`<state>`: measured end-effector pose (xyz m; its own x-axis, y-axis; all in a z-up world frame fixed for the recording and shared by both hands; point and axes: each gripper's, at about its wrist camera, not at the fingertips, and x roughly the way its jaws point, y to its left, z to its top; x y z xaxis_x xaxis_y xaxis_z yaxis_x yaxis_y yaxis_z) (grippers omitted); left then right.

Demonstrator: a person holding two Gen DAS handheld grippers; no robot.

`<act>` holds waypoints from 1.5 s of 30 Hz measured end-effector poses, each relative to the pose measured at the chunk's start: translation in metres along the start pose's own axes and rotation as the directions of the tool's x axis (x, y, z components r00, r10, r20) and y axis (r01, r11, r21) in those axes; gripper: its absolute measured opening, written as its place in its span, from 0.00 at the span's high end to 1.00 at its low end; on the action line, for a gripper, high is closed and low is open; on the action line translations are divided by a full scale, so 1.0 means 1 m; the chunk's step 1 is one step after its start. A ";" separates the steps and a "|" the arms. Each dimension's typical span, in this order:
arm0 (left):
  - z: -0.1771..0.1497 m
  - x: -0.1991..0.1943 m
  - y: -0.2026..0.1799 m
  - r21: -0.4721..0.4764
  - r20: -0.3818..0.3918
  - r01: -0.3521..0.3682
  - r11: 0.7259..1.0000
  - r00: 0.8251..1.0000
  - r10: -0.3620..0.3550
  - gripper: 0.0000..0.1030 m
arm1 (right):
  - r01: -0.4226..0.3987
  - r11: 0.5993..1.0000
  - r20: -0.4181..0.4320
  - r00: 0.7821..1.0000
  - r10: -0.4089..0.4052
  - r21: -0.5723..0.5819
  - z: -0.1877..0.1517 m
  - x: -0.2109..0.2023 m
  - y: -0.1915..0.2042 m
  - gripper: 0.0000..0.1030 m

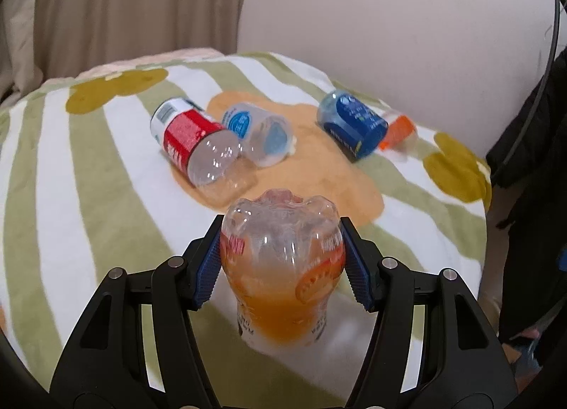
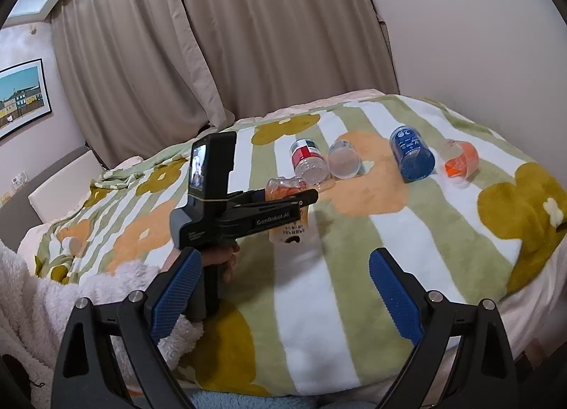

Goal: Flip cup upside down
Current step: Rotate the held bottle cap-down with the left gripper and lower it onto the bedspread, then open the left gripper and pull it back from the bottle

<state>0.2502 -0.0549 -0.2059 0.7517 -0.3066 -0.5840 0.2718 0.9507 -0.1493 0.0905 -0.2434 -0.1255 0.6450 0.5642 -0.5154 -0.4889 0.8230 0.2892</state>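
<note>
Four cut-bottle cups lying sideways on the striped flower blanket (image 1: 71, 196). Left gripper (image 1: 281, 260) clamped on the orange-label cup (image 1: 283, 267), bottom up, mouth toward the blanket, near the front edge. Right gripper (image 2: 283, 288) spread wide, holding nothing, hovering over the blanket.

Black claws (image 2: 283, 299), blue ribbed pads (image 2: 395, 297), fleecy white sleeve (image 2: 53, 299)

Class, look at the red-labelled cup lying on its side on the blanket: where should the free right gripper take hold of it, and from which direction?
Grip the red-labelled cup across its round body, probably descending from above: it lies sideways, the clear cup crowds one flank, and the right gripper is open.
</note>
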 end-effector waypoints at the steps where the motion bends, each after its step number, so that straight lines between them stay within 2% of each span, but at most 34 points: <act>1: -0.001 -0.001 0.001 -0.007 -0.014 0.004 1.000 1.000 -0.004 0.44 | -0.004 1.000 -0.002 1.000 0.004 0.001 0.000 0.001 0.001 0.08; 5: -0.007 -0.008 0.009 -0.042 -0.053 0.022 0.999 0.998 -0.024 0.44 | -0.020 1.000 -0.006 1.000 0.020 0.006 -0.002 0.008 0.004 0.08; 13: -0.006 -0.007 0.004 -0.016 -0.083 0.008 1.000 0.996 -0.009 0.43 | -0.030 1.000 0.003 1.000 0.030 -0.004 0.000 0.013 0.010 0.08; 14: -0.006 -0.007 0.003 -0.012 -0.084 -0.002 1.000 0.996 0.001 0.35 | -0.028 1.000 0.004 1.000 0.028 -0.006 0.001 0.013 0.010 0.08; 15: -0.007 -0.007 0.002 -0.005 -0.084 -0.016 1.000 0.996 0.016 0.17 | -0.026 1.000 0.004 1.000 0.026 -0.008 0.001 0.012 0.010 0.08; 17: -0.008 -0.010 0.000 0.001 -0.065 -0.021 1.000 0.998 0.021 0.00 | -0.022 1.000 0.001 1.000 0.022 -0.007 0.001 0.011 0.009 0.08; 30: -0.004 -0.027 -0.004 0.034 -0.062 -0.039 0.999 0.997 0.041 0.00 | 0.009 0.999 -0.003 1.000 -0.009 0.035 0.004 0.013 0.004 0.08; 34: 0.004 -0.056 -0.010 0.055 -0.024 -0.048 0.997 0.999 0.049 0.00 | 0.047 0.997 0.027 0.998 -0.048 0.056 0.012 0.004 0.004 0.08; 38: 0.019 -0.104 -0.023 0.083 0.054 -0.069 0.994 0.996 0.064 0.00 | 0.120 0.992 0.084 0.989 -0.123 0.040 0.033 -0.020 0.006 0.05; 39: 0.022 -0.116 -0.026 0.087 0.074 -0.077 0.993 0.995 0.070 0.00 | 0.155 0.987 0.100 0.983 -0.157 0.031 0.040 -0.028 0.008 0.00; 42: 0.035 -0.161 -0.039 0.098 0.153 -0.099 0.990 0.985 0.084 0.00 | 0.220 0.975 0.159 0.962 -0.220 0.017 0.060 -0.054 0.015 0.00; 45: 0.043 -0.206 -0.052 0.098 0.236 -0.120 0.988 0.967 0.094 0.00 | 0.311 0.950 0.223 0.925 -0.307 0.020 0.077 -0.081 0.026 0.00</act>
<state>0.1071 -0.0428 -0.0433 0.8945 -0.2177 -0.3905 0.2368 0.9716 0.0006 0.0706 -0.2632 -0.0145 0.8778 0.2839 -0.3858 -0.2525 0.9587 0.1310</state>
